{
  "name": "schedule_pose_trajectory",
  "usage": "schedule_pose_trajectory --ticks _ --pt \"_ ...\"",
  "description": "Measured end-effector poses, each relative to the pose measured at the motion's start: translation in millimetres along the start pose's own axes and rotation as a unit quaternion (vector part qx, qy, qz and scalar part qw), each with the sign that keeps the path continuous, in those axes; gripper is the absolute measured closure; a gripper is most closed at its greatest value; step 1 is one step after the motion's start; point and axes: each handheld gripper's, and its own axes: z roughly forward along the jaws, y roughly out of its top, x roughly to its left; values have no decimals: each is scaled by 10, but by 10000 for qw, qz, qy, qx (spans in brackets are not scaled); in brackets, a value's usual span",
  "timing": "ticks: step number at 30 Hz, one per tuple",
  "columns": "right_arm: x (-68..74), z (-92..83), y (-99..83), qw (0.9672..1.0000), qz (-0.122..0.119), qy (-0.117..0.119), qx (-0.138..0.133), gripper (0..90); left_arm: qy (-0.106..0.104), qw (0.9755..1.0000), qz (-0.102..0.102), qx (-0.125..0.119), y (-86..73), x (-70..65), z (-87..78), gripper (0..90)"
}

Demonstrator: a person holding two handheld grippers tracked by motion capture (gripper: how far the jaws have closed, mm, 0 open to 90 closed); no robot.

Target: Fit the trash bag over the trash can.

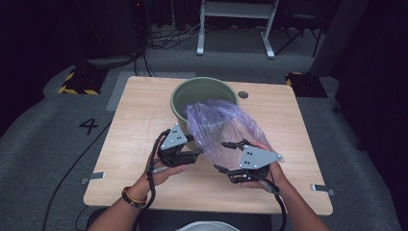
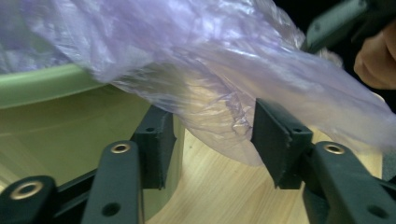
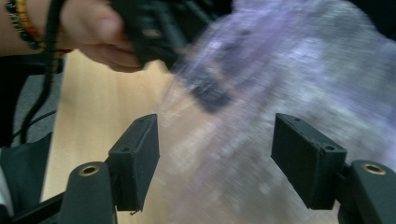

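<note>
Here the bag (image 1: 222, 131) lay slanted, its long axis running from the pot (image 1: 202, 91) rim down toward the person, one end draped over the rim and the other near the table (image 1: 134, 125). The left gripper (image 1: 194, 153) stood open with the bag's lower edge between its jaws, seemingly nearest. The right gripper (image 1: 225, 156) was also open, film just ahead, unclamped.

1. The bucket (image 1: 204, 97) is sitting on the table (image 1: 134, 144), toward its far edge.
2. The plastic bag (image 1: 226, 130) is draping over the bucket's near rim, spreading toward the person.
3. The left gripper (image 1: 195, 153) is sitting left of the bag, the right gripper (image 1: 225, 155) at the bag's near end, right of it.
</note>
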Motion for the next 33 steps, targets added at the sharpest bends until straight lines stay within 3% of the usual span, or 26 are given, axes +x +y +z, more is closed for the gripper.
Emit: schedule_pose_trajectory --ticks 1,7,8,9,10,11,12,13,15,17,21,27,29,30,33 --pt "22 55 12 10000 -14 18 63 328 -4 10000 58 3 5 2 7 580" --pt "35 241 25 9993 -67 -202 303 465 197 9995 255 -41 20 -6 14 826" --pt "41 279 32 9989 -105 -285 363 637 216 9993 308 -1 29 -3 3 849" --pt "41 279 32 9989 -105 -285 363 637 216 9993 308 -1 29 -3 3 866" --pt "37 295 47 9980 -199 -422 417 762 265 9990 363 14 32 10 -12 886" --pt "37 295 47 9980 -199 -422 417 762 265 9990 363 14 32 10 -12 892" --pt "15 270 72 9978 -184 -508 372 841 255 9990 374 16 35 43 -44 896" --pt "0 246 90 9978 -178 -550 334 861 313 9988 384 24 37 56 -64 898" --pt "-19 219 111 9976 -187 -593 301 868 374 9984 413 34 38 74 -87 899" --pt "-97 108 186 9964 -152 -805 227 890 541 9976 419 30 41 151 -180 900" --pt "-212 2 258 9946 -129 -1011 192 900 666 9972 327 21 36 259 -281 899" --pt "-628 -116 280 9868 232 -1589 196 900 1032 9945 165 -61 31 484 -492 900" --pt "-687 -121 272 9856 274 -1659 202 900 1073 9941 148 -60 33 515 -511 900" --pt "-810 -123 251 9838 437 -1727 185 900 1122 9936 122 -71 34 540 -528 900" --pt "-980 -96 213 9803 566 -1878 221 900 1209 9926 107 -102 54 617 -567 899"
